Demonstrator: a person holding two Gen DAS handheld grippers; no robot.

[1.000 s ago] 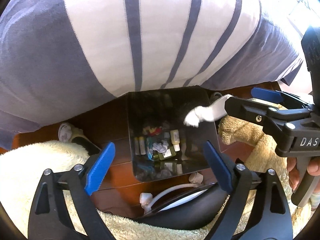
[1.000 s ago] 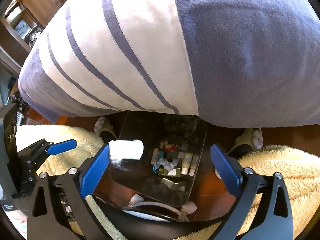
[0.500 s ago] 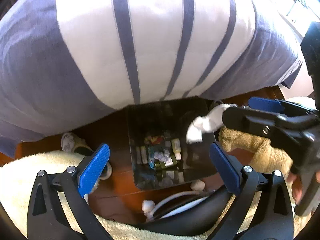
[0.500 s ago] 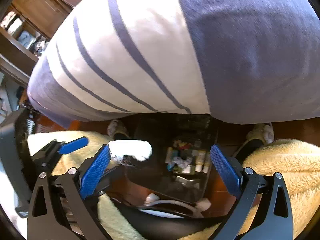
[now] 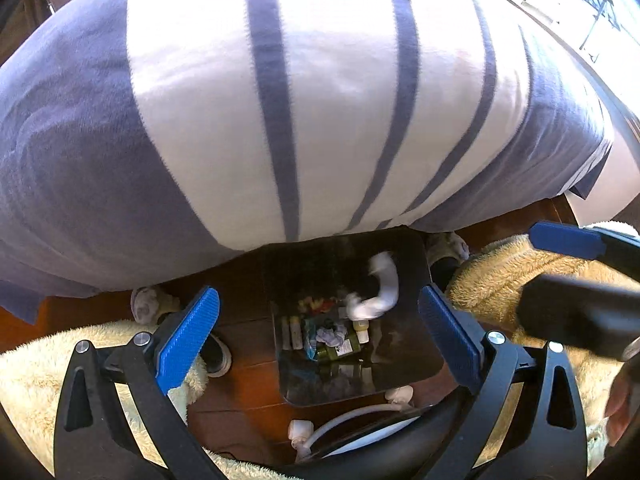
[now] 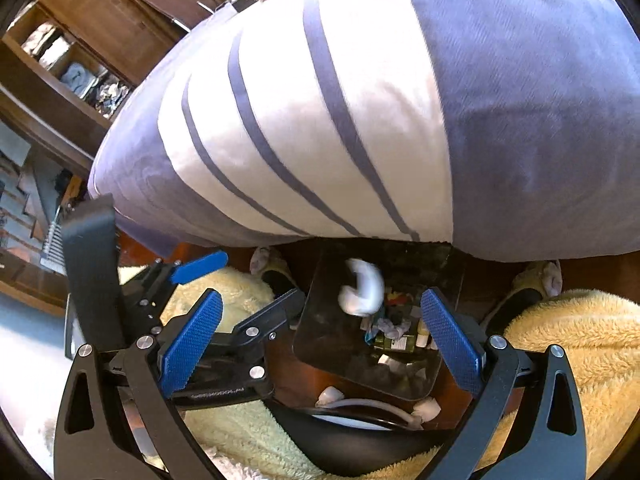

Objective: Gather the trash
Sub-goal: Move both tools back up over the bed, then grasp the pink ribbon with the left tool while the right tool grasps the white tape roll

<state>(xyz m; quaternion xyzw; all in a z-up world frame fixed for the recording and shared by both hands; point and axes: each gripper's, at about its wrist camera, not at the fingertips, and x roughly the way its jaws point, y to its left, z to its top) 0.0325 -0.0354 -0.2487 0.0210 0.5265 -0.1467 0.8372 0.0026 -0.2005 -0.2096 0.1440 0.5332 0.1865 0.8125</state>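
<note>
A crumpled white tissue (image 5: 380, 292) (image 6: 362, 288) is blurred in the air over the open black bin (image 5: 412, 360) (image 6: 324, 332), free of both grippers. Small bottles and wrappers (image 5: 332, 332) (image 6: 394, 332) lie on the bin's bottom. My left gripper (image 5: 320, 336) hangs open above the bin with nothing between its blue pads. My right gripper (image 6: 320, 336) is also open and empty over the bin. Each gripper shows in the other's view: the right gripper (image 5: 528, 272) at the right edge, the left gripper (image 6: 260, 276) at the left.
A person's striped purple-and-white shirt (image 5: 320, 100) fills the upper view. Slippers (image 5: 148, 304) (image 6: 540, 280) stand on the wooden floor beside the bin. Fluffy yellow fabric (image 6: 580, 360) flanks it. A white cable (image 5: 340, 420) lies near the bin's near edge. Wooden shelves (image 6: 80, 60) stand far left.
The tissue clung to the right gripper's left pad at the bin's edge; it has come off and now drops over the bin. Both grippers rose a little.
</note>
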